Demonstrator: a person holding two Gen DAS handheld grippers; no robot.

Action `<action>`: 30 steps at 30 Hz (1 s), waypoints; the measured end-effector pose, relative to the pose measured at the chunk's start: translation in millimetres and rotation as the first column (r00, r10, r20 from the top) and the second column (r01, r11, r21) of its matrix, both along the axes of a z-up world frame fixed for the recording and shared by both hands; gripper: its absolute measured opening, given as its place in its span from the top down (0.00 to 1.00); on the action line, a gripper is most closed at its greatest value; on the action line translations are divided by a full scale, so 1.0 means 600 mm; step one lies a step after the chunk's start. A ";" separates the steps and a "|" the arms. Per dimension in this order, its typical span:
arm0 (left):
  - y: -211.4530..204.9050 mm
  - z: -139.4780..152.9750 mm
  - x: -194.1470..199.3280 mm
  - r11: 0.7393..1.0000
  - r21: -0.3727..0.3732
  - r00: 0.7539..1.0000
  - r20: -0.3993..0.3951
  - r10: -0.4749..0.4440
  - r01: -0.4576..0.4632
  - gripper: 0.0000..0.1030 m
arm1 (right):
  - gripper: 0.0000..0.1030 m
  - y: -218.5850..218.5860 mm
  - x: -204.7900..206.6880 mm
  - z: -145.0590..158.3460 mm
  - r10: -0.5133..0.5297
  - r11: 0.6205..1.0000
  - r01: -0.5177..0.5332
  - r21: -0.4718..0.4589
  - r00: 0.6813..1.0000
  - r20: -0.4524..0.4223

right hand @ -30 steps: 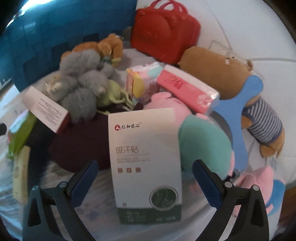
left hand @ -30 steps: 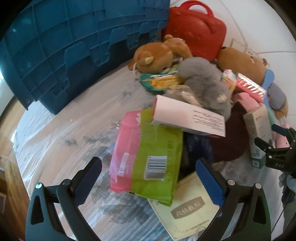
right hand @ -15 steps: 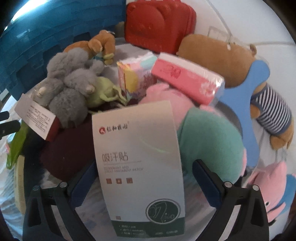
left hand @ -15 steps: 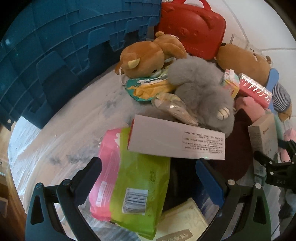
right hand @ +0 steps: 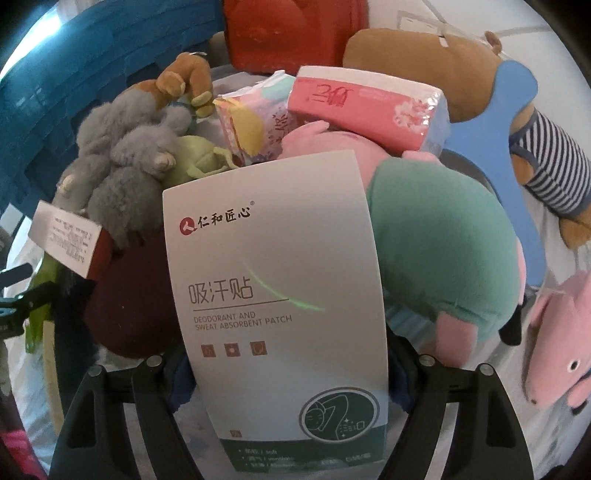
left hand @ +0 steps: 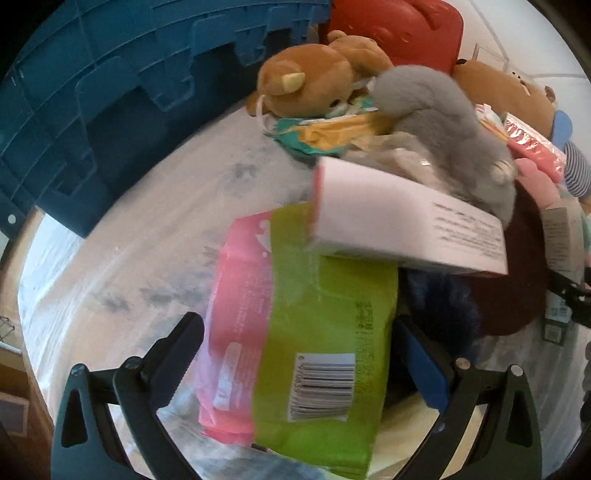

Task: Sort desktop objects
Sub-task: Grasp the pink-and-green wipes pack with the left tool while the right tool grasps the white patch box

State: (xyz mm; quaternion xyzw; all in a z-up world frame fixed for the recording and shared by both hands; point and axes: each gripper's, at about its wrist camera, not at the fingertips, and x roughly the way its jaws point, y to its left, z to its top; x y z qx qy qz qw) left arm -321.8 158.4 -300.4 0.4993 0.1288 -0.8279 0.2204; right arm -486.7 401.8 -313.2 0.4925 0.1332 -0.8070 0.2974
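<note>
A pink-and-green wipes packet (left hand: 295, 332) lies on the table, partly under a white-and-pink box (left hand: 402, 221). My left gripper (left hand: 299, 365) has closed on the packet's two sides. My right gripper (right hand: 284, 373) is shut on a white deodorant patch box (right hand: 273, 295), which stands upright between the jaws. Behind are a grey plush (right hand: 122, 173), a green-and-pink plush (right hand: 439, 251) and a pink tissue pack (right hand: 362, 107).
A blue crate (left hand: 110, 92) stands at the back left. A red case (left hand: 399, 26), brown bear plushes (left hand: 314, 77), a striped-shirt bear (right hand: 535, 122), a maroon item (right hand: 129, 295) and a pink pig plush (right hand: 557, 343) crowd the table.
Both grippers moved forward and their jaws closed: the left onto the wipes packet, the right onto the patch box.
</note>
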 end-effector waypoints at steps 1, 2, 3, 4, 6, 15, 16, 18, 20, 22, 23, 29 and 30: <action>-0.007 -0.003 0.000 1.000 0.001 1.000 -0.009 0.006 -0.006 0.00 | 0.14 0.001 -0.003 -0.002 -0.010 1.000 0.010 -0.004 1.000 0.004; -0.014 -0.006 -0.001 1.000 -0.003 1.000 -0.014 0.012 -0.012 0.00 | 0.07 0.002 -0.007 -0.003 -0.023 1.000 0.023 -0.005 1.000 0.002; -0.023 -0.012 -0.001 1.000 -0.004 1.000 -0.008 0.017 -0.017 0.00 | 0.05 0.002 -0.011 -0.005 -0.036 0.999 0.036 -0.003 0.999 -0.001; -0.033 -0.018 -0.002 1.000 -0.003 1.000 0.006 0.021 -0.021 0.06 | 0.05 0.002 -0.014 -0.005 -0.043 0.999 0.043 -0.008 0.999 -0.003; -0.048 -0.028 0.001 1.000 -0.005 1.000 0.021 0.024 -0.023 0.14 | 0.13 0.000 -0.014 0.000 -0.041 0.999 0.041 -0.023 0.999 -0.002; -0.032 0.022 0.069 0.998 0.064 0.999 -0.032 0.011 -0.009 0.31 | 0.21 0.004 0.020 0.045 -0.050 0.997 0.050 -0.055 0.999 0.000; -0.027 0.032 0.076 0.998 0.063 0.999 -0.045 0.010 -0.007 0.31 | 0.21 0.004 0.023 0.054 -0.051 0.997 0.050 -0.062 0.999 -0.006; -0.020 0.059 0.087 0.998 0.057 0.997 -0.076 0.004 0.000 0.31 | 0.21 0.002 0.035 0.074 -0.051 0.996 0.049 -0.080 0.999 -0.016; -0.013 0.091 0.099 0.999 0.046 0.994 -0.113 -0.006 0.012 0.31 | 0.21 -0.003 0.049 0.095 -0.050 0.994 0.048 -0.099 0.998 -0.026; -0.005 0.121 0.115 0.999 0.033 0.988 -0.154 -0.017 0.022 0.31 | 0.20 -0.007 0.063 0.117 -0.050 0.992 0.046 -0.117 0.998 -0.037; -0.002 0.138 0.121 0.999 0.028 0.984 -0.176 -0.021 0.027 0.31 | 0.20 -0.012 0.075 0.127 -0.049 0.991 0.043 -0.125 0.998 -0.044; 0.025 0.222 0.144 0.999 0.001 0.962 -0.268 -0.049 0.051 0.31 | 0.20 -0.034 0.149 0.200 -0.025 0.985 0.006 -0.170 0.994 -0.104; 0.029 0.233 0.146 0.999 -0.004 0.959 -0.279 -0.052 0.054 0.31 | 0.20 -0.037 0.159 0.215 -0.019 0.984 -0.002 -0.179 0.993 -0.116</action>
